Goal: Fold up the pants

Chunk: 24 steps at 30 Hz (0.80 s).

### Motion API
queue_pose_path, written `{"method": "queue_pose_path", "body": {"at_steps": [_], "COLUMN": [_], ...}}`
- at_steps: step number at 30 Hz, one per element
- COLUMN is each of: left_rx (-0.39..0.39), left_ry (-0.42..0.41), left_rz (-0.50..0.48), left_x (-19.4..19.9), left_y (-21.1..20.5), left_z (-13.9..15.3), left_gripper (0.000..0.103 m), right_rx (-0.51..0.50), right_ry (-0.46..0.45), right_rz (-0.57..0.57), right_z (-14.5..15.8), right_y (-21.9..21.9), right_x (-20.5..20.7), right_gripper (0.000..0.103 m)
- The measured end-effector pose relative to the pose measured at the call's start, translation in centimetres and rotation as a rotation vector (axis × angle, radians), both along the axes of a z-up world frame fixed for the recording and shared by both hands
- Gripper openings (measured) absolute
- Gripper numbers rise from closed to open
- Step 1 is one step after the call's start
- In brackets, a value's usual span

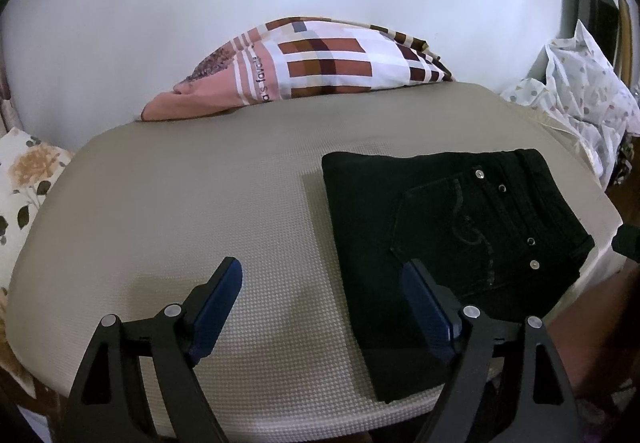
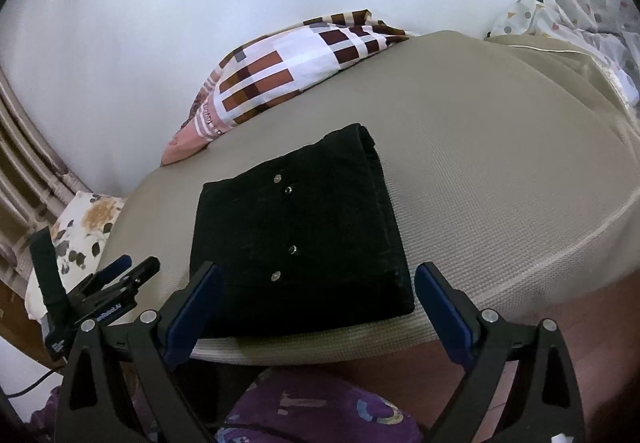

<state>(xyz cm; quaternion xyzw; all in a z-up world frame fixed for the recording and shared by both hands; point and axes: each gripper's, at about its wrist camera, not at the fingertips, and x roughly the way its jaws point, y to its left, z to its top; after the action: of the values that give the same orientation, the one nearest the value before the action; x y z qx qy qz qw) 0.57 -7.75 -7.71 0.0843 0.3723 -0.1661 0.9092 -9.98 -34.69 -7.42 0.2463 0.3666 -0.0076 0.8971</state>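
Black folded pants point(image 2: 300, 235) near mattress point(image 2: 500, 171) edge; both tongs point(image 1: 322, 307) point(image 2: 316, 307) spread, empty.

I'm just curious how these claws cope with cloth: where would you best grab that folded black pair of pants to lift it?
Probably the thick stacked fold edge of the folded black pants, on the right in the right wrist view. Come in from that side over the bare beige mattress, one finger sliding under all layers.
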Motion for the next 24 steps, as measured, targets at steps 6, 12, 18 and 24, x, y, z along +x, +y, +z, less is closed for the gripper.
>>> {"method": "queue_pose_path", "body": {"at_steps": [6, 12, 18, 24], "left_rx": [0.029, 0.047, 0.059, 0.081], "left_ry": [-0.003, -0.01, 0.013, 0.032], "left_rz": [-0.002, -0.007, -0.018, -0.027], "left_x": [0.1, 0.1, 0.6, 1.5], "left_y": [0.0, -0.2, -0.3, -0.4], "left_z": [-0.1, -0.2, -0.8, -1.0], "left_gripper": [0.083, 0.083, 0.083, 0.083], "right_rx": [-0.004, 0.002, 0.004, -0.006], "right_ry": [0.014, 0.001, 0.014, 0.005], "right_rz": [-0.007, -0.024, -0.018, -0.009], "right_z": [-0.5, -0.5, -0.8, 0.0], "right_y": [-0.2, -0.8, -1.0, -1.8], "right_x": [0.2, 0.2, 0.3, 0.8], "right_gripper": [0.096, 0.096, 0.096, 0.096]}}
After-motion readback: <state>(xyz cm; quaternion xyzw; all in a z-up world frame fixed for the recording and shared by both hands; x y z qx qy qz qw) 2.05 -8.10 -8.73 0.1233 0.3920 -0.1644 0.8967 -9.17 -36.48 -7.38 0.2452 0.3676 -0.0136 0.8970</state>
